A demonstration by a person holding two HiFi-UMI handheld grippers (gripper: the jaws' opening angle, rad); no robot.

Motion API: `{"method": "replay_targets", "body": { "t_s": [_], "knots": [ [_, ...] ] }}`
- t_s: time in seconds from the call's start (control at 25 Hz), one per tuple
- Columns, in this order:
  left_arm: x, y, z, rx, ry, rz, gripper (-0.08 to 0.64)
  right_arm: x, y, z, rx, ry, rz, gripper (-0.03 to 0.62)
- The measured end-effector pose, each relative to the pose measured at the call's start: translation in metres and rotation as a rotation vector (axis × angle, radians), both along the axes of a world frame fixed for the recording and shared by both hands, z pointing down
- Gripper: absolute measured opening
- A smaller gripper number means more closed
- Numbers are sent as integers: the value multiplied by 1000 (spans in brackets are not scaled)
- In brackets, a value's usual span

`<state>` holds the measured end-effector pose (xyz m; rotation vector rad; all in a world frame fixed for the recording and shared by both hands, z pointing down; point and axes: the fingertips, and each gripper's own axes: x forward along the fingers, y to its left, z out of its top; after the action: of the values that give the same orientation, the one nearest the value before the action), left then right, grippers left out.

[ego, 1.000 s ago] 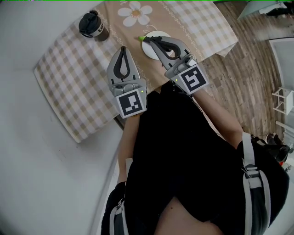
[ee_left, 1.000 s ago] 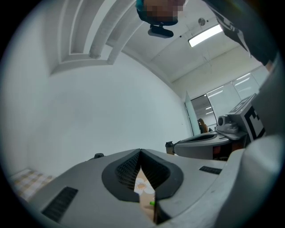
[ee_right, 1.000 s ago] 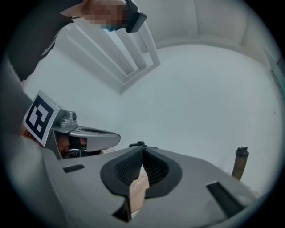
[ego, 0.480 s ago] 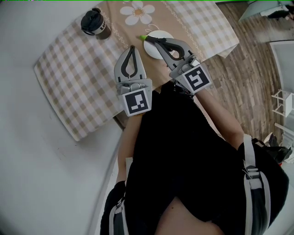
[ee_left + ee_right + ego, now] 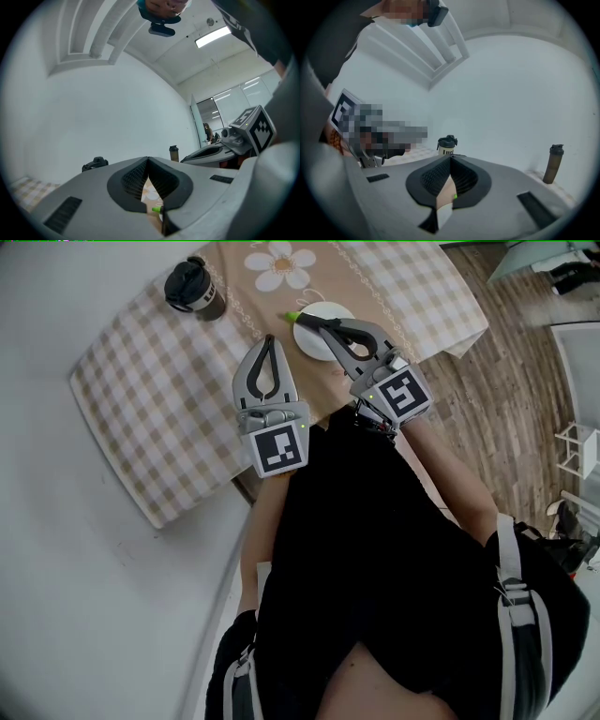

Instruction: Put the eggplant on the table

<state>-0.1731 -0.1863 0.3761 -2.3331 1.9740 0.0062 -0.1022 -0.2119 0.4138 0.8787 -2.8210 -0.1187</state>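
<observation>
Head view shows the left hand-held gripper (image 5: 271, 338) and right hand-held gripper (image 5: 322, 323) closed, gripping nothing, above the bench (image 5: 141, 399).

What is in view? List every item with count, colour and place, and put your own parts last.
tablecloth: one, beige and white checks with a daisy print, covering the table
plate: one, white, near the cloth's near edge
eggplant: one, only its green stem end shows, at the plate's left rim
lidded cup: one, black lid, upper left of the cloth in the head view
bottle: one, brown with a dark cap, upright, at the right of the right gripper view
floor: wood planks, right of the table
left gripper: one, grey, shut and empty, over the cloth left of the plate
right gripper: one, grey, shut and empty, tips over the plate
</observation>
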Motion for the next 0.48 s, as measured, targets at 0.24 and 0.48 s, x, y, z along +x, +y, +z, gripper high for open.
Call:
{"method": "replay_targets", "body": {
  "t_s": [0.24,0.48],
  "knots": [
    [0,-2,0,-5,-5,-1,-8,3,-7,1,-2,-3,-3,5],
    [-1,1,4,-12,0,-3,-8,5,-8,5,-7,9,-2,5]
  ]
}}
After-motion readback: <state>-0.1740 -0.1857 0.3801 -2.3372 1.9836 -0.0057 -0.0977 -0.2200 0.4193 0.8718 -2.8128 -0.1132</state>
